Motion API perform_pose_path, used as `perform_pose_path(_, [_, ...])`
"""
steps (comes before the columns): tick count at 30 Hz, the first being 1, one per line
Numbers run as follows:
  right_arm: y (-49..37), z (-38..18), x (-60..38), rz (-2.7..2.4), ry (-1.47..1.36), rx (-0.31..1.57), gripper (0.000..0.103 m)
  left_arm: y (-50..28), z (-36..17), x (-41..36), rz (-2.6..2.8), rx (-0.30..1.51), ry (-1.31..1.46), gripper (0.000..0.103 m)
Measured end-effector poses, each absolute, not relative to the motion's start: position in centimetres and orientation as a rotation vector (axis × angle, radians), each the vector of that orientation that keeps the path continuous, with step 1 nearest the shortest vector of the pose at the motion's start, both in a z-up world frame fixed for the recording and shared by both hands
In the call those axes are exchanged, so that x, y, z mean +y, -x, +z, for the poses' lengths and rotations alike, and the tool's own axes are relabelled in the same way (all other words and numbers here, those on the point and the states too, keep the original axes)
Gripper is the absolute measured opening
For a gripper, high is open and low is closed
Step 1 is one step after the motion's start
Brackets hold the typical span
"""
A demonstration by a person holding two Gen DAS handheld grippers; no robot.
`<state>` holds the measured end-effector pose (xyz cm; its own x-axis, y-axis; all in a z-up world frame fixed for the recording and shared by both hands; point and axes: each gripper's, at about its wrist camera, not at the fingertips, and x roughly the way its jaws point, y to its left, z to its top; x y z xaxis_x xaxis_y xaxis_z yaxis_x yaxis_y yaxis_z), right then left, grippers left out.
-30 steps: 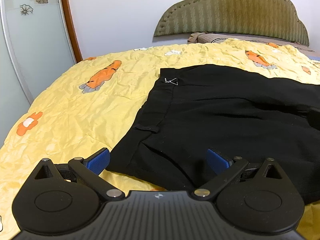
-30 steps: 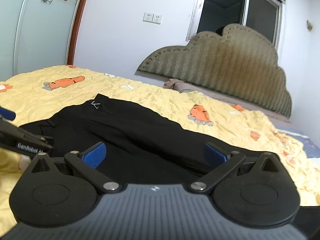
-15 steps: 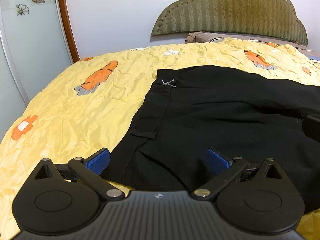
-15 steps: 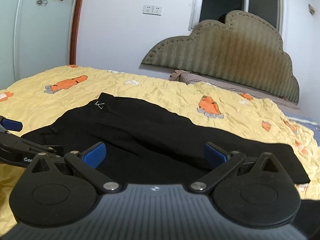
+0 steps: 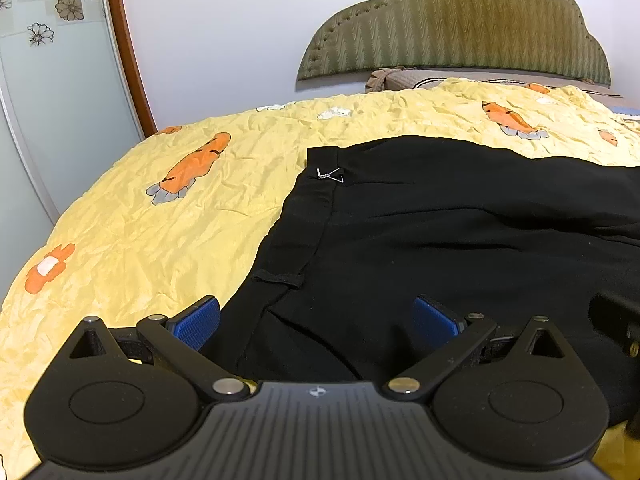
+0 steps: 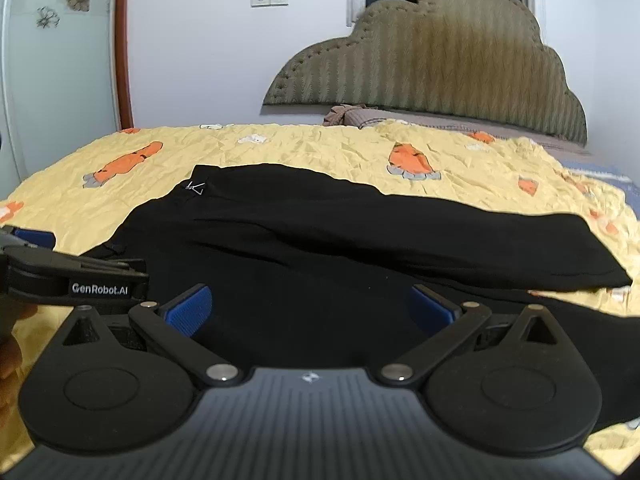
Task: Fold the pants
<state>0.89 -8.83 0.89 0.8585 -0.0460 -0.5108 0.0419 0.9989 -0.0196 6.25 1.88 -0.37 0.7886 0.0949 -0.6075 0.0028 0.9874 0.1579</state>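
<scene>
Black pants (image 5: 460, 248) are being kept flat on the carrot-print quilt (image 5: 160, 220); the left gripper (image 5: 316, 320) and right gripper (image 6: 308, 308) are being held apart above the near edge.

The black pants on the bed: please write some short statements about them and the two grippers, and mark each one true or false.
1. The black pants lie on a yellow bedspread with carrot prints. True.
2. The left gripper is shut on the waistband. False: its jaws stand open, holding nothing.
3. A small metal clasp sits on the waistband. True.
4. The right gripper is open. True.
5. The pants hang from the headboard. False: they lie flat on the bed.
</scene>
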Motion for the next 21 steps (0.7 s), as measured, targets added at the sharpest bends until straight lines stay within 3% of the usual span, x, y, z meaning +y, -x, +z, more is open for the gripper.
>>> perform_pose_path(11, [-6.0,3.5,-9.1,0.058,0.237,0.473,0.102,-4.7,-0.7,2.8,0.025,0.612,-0.146,0.103])
perform_pose_path(14, [-9.5,3.7,-9.0,0.119,0.307,0.483,0.093,-4.1,-1.2,3.1,0.012,0.588,-0.162,0.103])
perform_pose_path(20, [-19.2,3.0,-9.6,0.195,0.354,0.557,0.086,-4.1,-2.2,3.9,-0.032,0.56,-0.155,0.103])
perform_pose_path(21, [-20.9,2.7,-9.8,0.219,0.363,0.577,0.078,-4.2,-2.4,4.0,-0.041,0.579,-0.149,0.103])
